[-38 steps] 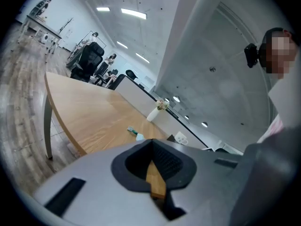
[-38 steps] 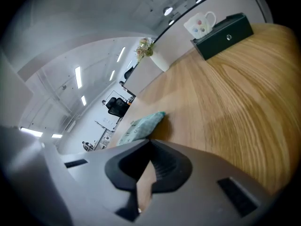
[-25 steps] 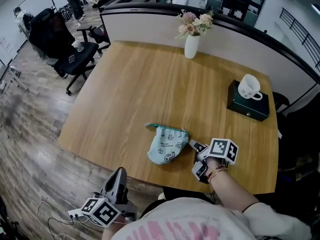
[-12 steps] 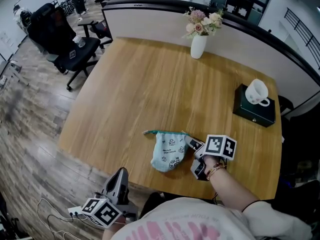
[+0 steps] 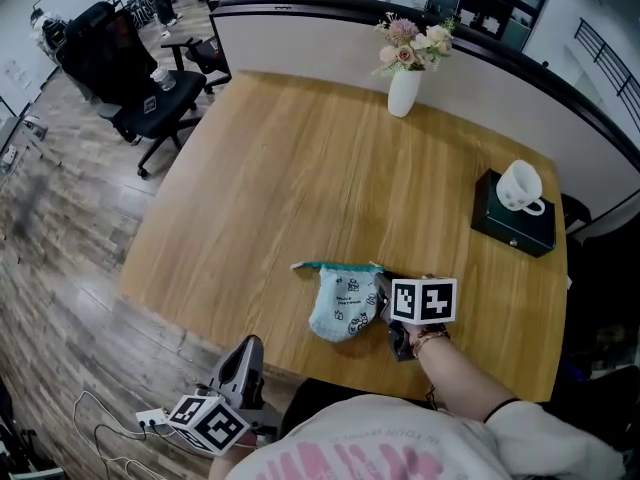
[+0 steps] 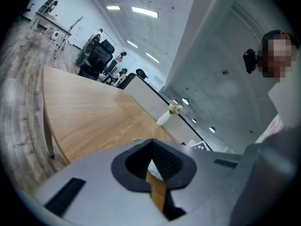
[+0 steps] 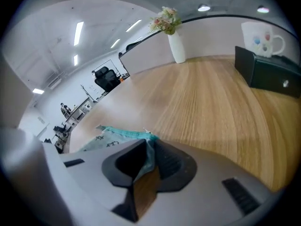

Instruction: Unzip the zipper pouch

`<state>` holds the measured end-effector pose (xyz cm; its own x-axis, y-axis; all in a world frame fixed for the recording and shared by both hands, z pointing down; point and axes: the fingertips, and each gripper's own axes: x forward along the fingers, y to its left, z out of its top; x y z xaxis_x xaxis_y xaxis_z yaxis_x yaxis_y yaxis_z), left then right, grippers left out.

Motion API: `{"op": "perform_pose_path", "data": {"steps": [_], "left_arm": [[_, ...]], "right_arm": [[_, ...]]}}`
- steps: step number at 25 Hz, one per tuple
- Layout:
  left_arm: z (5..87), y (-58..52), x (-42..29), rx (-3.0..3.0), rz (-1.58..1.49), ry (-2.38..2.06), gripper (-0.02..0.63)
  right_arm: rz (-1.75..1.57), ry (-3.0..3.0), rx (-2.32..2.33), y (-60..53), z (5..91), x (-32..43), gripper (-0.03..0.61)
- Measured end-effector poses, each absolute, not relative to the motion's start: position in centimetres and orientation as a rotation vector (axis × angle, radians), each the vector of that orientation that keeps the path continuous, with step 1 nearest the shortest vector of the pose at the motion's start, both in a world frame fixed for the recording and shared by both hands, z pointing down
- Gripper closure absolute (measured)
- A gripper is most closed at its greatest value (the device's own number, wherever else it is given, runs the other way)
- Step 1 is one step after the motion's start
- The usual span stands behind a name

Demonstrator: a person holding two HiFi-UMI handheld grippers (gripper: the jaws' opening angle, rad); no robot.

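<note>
Zipper pouch point(image 5: 343, 306) in head view: pale blue with small dark prints, teal zip band along its top edge, lying on the wooden table point(image 5: 300, 168) near the front edge. Right gripper point(image 5: 381, 296) sits at the pouch's right end, touching it, its marker cube facing up. Left gripper point(image 5: 247, 356) is held off the table, below the front edge and well apart from the pouch. A white vase of flowers point(image 5: 404, 90) stands at the far edge; a white mug point(image 5: 521, 185) rests on a dark box point(image 5: 510, 226) at the right side. Black office chairs point(image 5: 130, 88) stand on the floor to the left. Left gripper view: left gripper point(image 6: 152, 147) has its jaws together at the tips, nothing between them; only a narrow wedge of table and a bit of something pale show through the slot lower down. Table point(image 6: 84, 112) stretches ahead, vase point(image 6: 165, 118) far off. Right gripper view: right gripper point(image 7: 146, 149) has its jaws closing, with the pouch's point(image 7: 113, 138) right end and teal band between the pads, fabric pinched there. The rest of the pouch lies to the left on the table point(image 7: 221, 107). Vase point(image 7: 176, 46) is at the back, mug point(image 7: 261, 36) on the box point(image 7: 268, 74) at the right.
</note>
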<state>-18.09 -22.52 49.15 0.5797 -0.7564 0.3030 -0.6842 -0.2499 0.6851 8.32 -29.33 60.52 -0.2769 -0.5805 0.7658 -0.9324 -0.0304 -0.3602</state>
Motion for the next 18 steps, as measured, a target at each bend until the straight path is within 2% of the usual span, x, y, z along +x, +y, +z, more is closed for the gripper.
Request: {"op": "perform_pose_path", "data": {"steps": [9, 18], "left_arm": [[48.1, -21.4, -17.9, 2.015, -0.135, -1.163, 0.612], [44.9, -19.7, -16.3, 2.137, -0.171, -1.100, 0.612]], "right_arm": [[0.939, -2.202, 1.411, -30.3, 55.9, 6.2, 0.561], [0.774, -2.401, 1.380, -29.0, 48.6, 5.1, 0.565]]}}
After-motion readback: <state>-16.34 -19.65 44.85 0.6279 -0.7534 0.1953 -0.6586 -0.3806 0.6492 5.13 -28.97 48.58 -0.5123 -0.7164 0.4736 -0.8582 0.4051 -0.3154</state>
